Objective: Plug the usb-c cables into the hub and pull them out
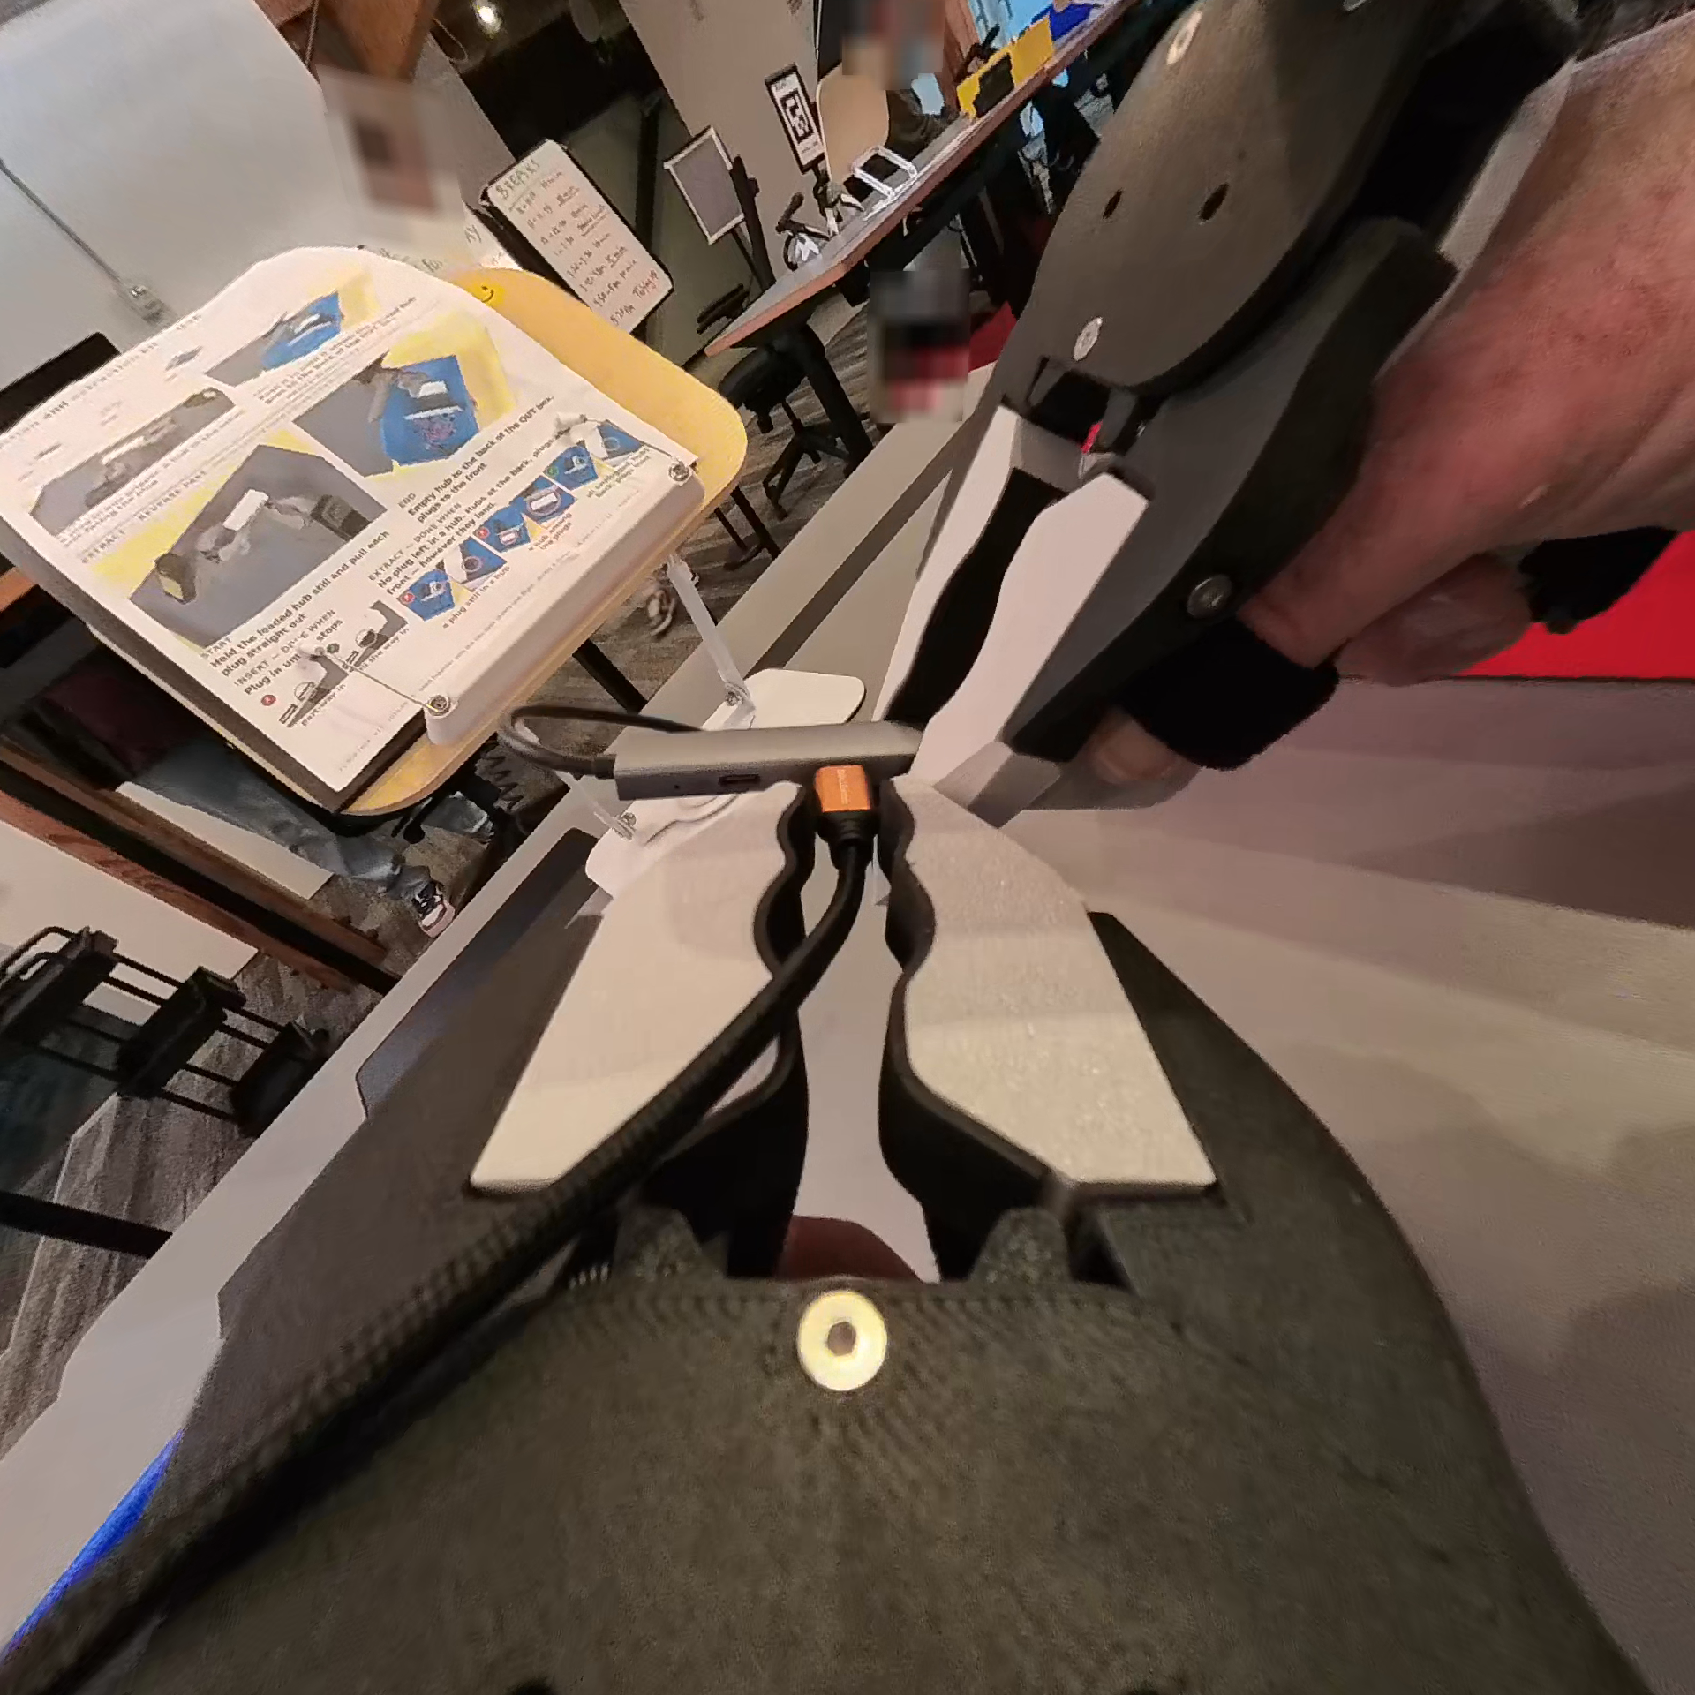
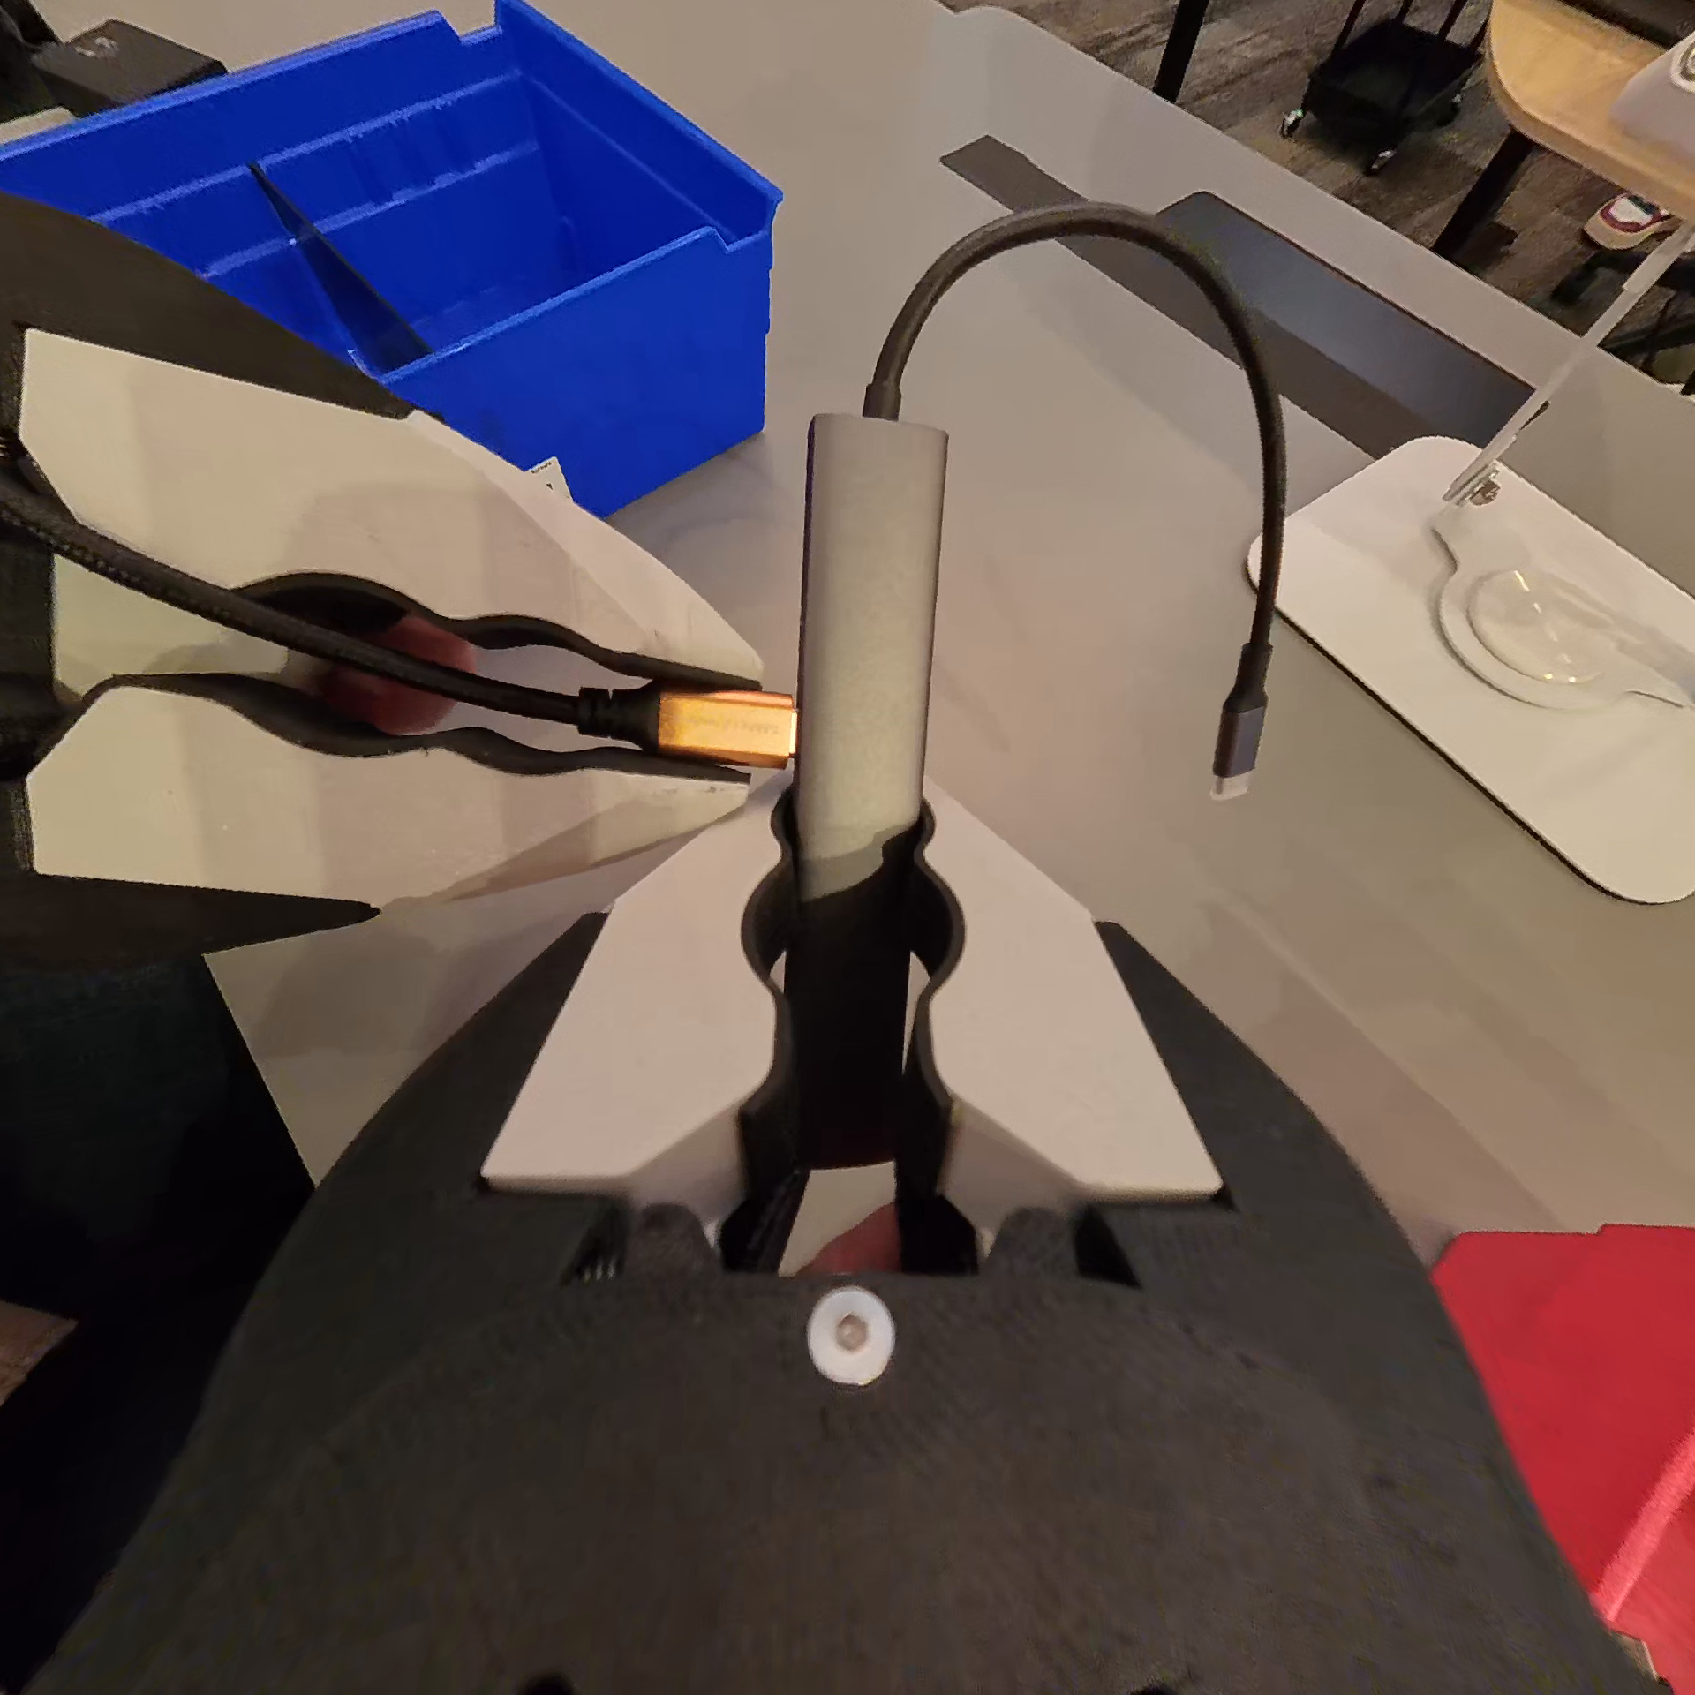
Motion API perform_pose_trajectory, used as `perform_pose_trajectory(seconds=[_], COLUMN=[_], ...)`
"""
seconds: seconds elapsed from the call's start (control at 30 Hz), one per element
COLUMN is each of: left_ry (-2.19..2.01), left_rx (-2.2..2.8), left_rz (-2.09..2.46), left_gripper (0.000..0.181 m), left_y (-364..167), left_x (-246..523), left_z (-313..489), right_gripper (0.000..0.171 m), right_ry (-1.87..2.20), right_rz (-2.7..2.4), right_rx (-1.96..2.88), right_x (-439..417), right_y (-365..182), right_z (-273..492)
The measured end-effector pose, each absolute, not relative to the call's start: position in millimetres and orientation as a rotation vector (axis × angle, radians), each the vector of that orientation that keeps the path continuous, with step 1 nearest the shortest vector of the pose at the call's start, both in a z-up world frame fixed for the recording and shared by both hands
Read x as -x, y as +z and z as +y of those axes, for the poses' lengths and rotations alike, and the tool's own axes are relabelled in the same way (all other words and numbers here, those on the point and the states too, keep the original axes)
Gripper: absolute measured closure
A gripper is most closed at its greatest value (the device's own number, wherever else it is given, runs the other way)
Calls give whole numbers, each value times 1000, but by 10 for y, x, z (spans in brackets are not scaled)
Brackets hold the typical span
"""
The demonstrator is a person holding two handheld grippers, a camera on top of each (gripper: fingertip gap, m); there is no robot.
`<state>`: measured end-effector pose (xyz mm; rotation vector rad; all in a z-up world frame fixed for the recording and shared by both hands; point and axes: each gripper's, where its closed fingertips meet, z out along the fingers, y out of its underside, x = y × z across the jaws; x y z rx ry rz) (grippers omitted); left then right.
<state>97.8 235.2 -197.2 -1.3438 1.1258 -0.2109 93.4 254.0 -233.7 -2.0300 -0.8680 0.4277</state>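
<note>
Seating the orange plug [image 2: 729, 726], clenched in the left claw [image 2: 752, 729], against the side of the hub [image 2: 871, 624] held upright in the right claw [image 2: 853, 839], apparently mid-insertion; next, a straight push or pull.

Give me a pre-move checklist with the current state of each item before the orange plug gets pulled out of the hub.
1. Right gripper clamped on the hub: ok, its near end sits between the fingers.
2. Left gripper shut on the orange plug: ok.
3. Plug seated against the hub's side: ok; insertion depth cannot tell.
4. Left gripper in line with the plug for a straight pull: ok.
5. Black cable free behind the plug: cannot tell, it runs back between the fingers.
6. Hub's own pigtail connector hanging free: ok.
</note>
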Motion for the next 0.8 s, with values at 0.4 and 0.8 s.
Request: perform_pose_trajectory(seconds=[0.4,0.8], left_ry=[-183,-240], left_rx=[1356,1461], left_rz=[1091,1048], left_gripper=[169,169], left_y=[-2070,-2178], left_x=[-922,-859], left_z=[2417,2520], right_gripper=[157,154], right_ry=[511,561], right_rz=[-878,-869], right_rx=[2079,2092], right_x=[-867,-906], right_y=[-2449,-2586], right_z=[2572,2557])
